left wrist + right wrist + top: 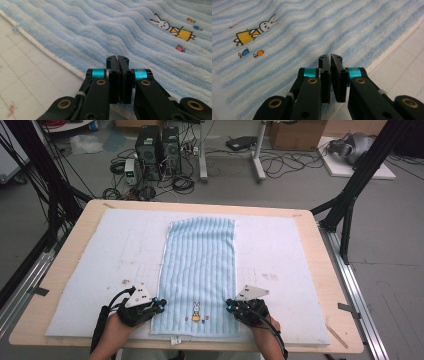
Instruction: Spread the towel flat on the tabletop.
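- On the desk (65,270), high view: a blue striped towel (200,270) lies flat on a white mat (110,250), long axis running away from the person; the left gripper (161,304) sits at its near left edge, the right gripper (229,305) at its near right edge, both hands low, pointing inward, equally close
- In the left gripper view: jaws pressed together over the towel's (100,30) white hem; whether fabric is pinched cannot be told; embroidered rabbit (172,27) ahead
- In the right gripper view: jaws together at the towel's (312,25) edge; any pinched cloth cannot be told; rabbit (257,31) ahead
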Demonstrator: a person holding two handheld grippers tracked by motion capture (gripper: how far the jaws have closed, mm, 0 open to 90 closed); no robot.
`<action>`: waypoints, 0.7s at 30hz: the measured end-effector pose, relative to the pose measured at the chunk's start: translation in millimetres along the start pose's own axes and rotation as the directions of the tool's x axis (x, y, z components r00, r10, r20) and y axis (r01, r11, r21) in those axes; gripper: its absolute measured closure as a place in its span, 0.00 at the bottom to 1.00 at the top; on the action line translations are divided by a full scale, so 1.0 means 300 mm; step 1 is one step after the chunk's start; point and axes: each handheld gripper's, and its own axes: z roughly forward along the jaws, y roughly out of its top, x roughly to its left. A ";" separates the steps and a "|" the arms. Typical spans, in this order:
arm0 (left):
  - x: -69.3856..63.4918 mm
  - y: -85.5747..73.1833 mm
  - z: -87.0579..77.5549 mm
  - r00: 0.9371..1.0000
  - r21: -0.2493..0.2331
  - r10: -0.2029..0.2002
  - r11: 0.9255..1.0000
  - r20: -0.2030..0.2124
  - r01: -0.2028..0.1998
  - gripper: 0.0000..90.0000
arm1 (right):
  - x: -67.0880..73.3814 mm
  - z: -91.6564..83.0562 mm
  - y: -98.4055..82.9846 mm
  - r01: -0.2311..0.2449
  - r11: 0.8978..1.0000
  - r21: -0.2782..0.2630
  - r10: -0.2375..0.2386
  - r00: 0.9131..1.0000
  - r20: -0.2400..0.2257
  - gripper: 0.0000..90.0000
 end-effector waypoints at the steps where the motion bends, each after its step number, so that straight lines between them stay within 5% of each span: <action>1: -0.004 -0.004 -0.005 1.000 -0.001 -0.004 1.000 0.014 0.004 0.98 | 0.001 -0.003 -0.002 -0.001 1.000 0.003 0.001 1.000 -0.005 0.96; 6: -0.022 -0.032 -0.030 0.997 -0.015 -0.050 0.999 0.061 0.051 0.98 | 0.013 -0.024 -0.017 -0.004 1.000 0.011 0.005 0.999 -0.042 0.96; 18: -0.084 -0.091 -0.111 0.987 0.005 -0.047 0.999 0.153 0.047 0.97 | 0.107 -0.106 -0.069 0.060 0.997 0.049 -0.052 0.988 -0.148 0.96; 21: -0.073 -0.081 -0.113 0.985 -0.017 -0.079 0.996 0.152 0.082 0.88 | 0.110 -0.117 -0.058 0.044 0.999 0.022 -0.040 0.988 -0.146 0.89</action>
